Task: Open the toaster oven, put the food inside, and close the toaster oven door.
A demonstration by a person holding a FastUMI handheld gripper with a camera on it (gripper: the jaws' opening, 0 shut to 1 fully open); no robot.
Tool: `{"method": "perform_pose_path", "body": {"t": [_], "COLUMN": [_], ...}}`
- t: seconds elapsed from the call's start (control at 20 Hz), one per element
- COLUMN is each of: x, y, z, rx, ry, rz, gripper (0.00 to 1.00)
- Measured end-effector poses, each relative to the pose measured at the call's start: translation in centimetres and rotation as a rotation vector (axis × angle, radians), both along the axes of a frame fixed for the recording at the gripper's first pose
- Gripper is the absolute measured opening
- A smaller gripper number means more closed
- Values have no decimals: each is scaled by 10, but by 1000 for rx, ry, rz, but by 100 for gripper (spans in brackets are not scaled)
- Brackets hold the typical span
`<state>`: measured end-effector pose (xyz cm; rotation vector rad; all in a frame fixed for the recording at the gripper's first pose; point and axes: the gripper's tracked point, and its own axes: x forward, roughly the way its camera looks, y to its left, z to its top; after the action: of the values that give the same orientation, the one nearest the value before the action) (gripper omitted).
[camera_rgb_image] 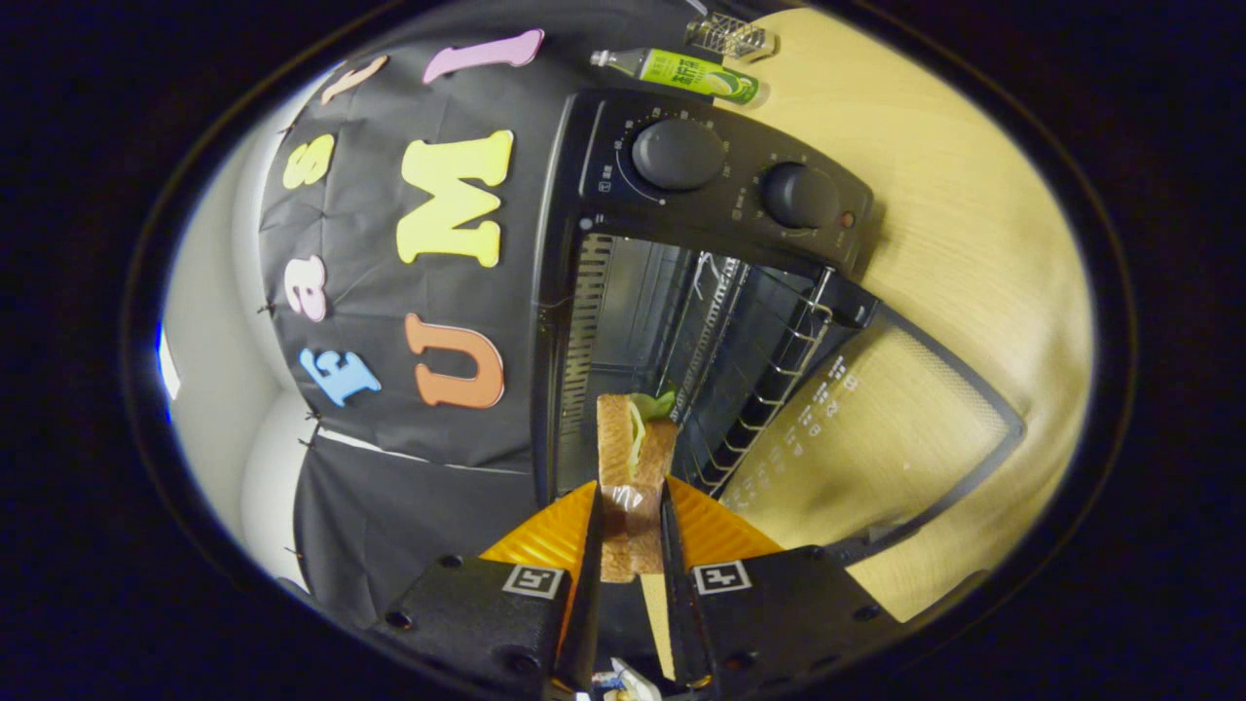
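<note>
Black toaster oven (681, 282) with its glass door (876, 428) dropped open onto the pale wooden counter (973, 195).
The tool (631, 531) clenches a lettuce-filled toast sandwich (635, 458), held just before the oven's wire rack (769, 380).

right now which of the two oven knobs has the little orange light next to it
The smaller knob, the one farther from the booth wall; the orange light sits just beside it. The larger knob has only dial markings. The gripper holds the sandwich.

The camera rides on the claw (631, 531), rolled sideways, looking forward along its fingers, close to the open toaster oven (681, 292) standing on the counter (973, 243).
</note>
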<state>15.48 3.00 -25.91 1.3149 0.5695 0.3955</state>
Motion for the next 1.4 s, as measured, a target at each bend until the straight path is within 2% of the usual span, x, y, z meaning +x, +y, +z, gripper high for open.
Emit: {"method": "perform_pose_path", "body": {"t": [0.25, 0.4, 0.6, 0.7, 0.8, 0.9, 1.1, 1.2, 1.3, 1.4], "x": [51, 69, 75, 75, 72, 73, 63, 60, 57, 51], "y": [2, 2, 1, -11, -26, -19, -7, -1, 0, -3], "z": [-4, -2, -12, -20, -21, -24, -22, -24, -28, -30], "rx": [-37, -20, -40, -62, -167, -254, -479, -595, -702, -796], "ry": [-70, -95, -112, -121, -127, -123, -147, -154, -169, -179], "rz": [-139, -184, -202, -237, -283, -264, -181, -161, -150, -140], "gripper": [35, 35, 35, 36, 39, 46, 80, 93, 100, 100]}}
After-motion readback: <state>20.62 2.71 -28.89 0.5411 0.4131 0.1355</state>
